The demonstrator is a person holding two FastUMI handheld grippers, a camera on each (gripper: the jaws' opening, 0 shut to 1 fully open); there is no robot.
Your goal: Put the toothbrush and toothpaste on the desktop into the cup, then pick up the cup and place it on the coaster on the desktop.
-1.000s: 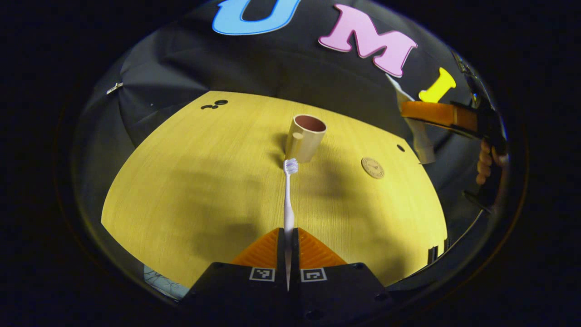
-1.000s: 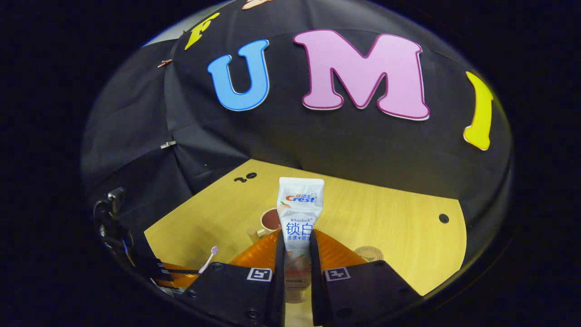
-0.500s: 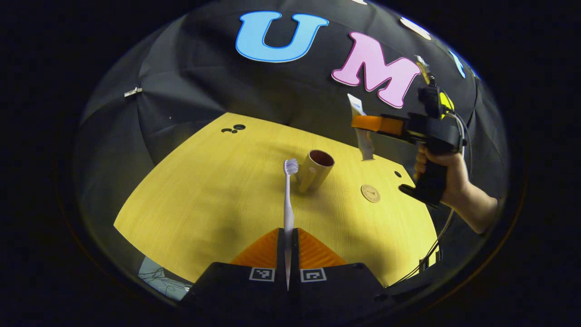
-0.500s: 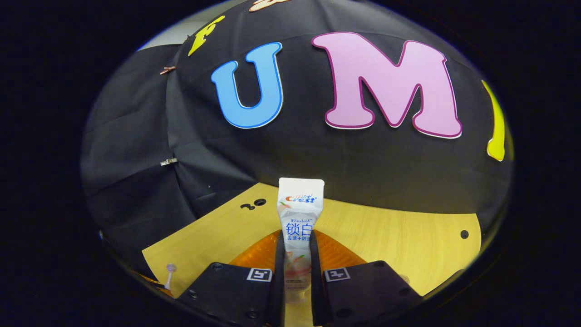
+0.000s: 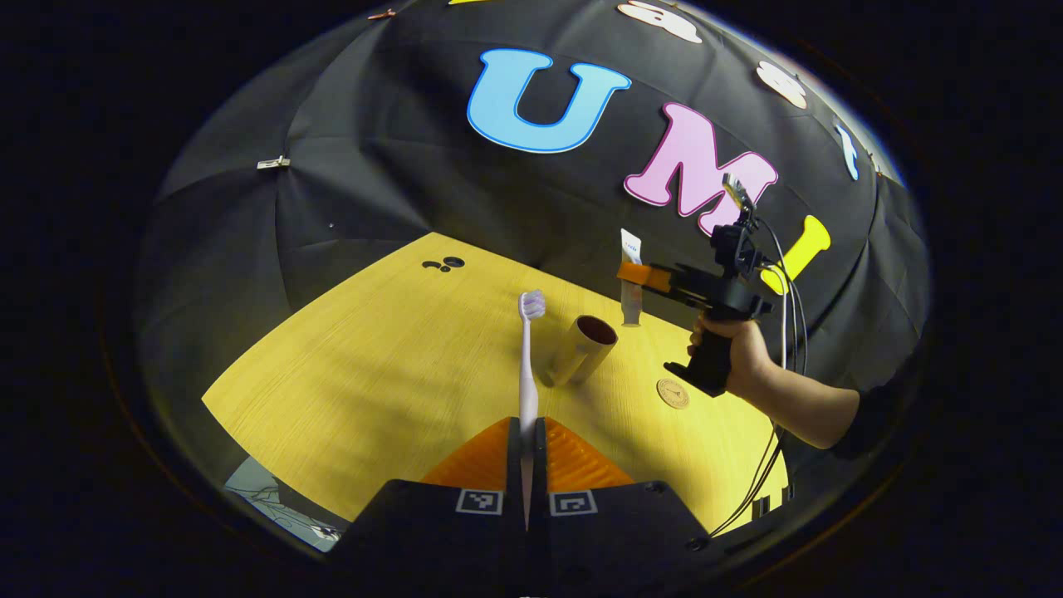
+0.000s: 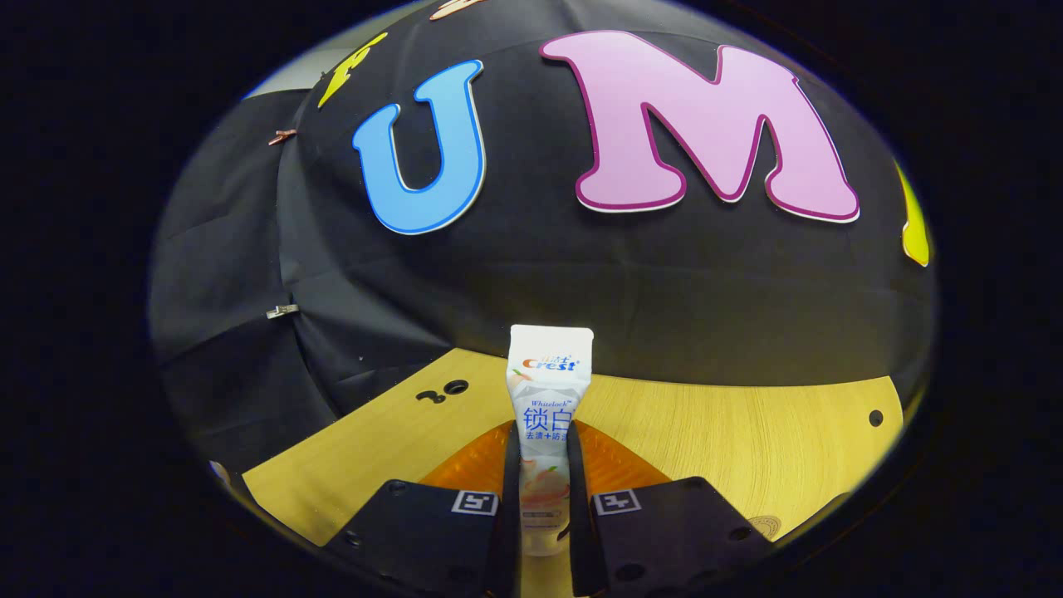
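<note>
Left gripper: fingers clamped on the toothbrush handle — bristle head forward, above the bench.
Right gripper: fingers pinch the toothpaste tube, held upright; in the left gripper view it hangs above and behind the cup.
Cup: upright on the bench, mouth open.
Coaster: flat, just right of the cup — bare.
</note>
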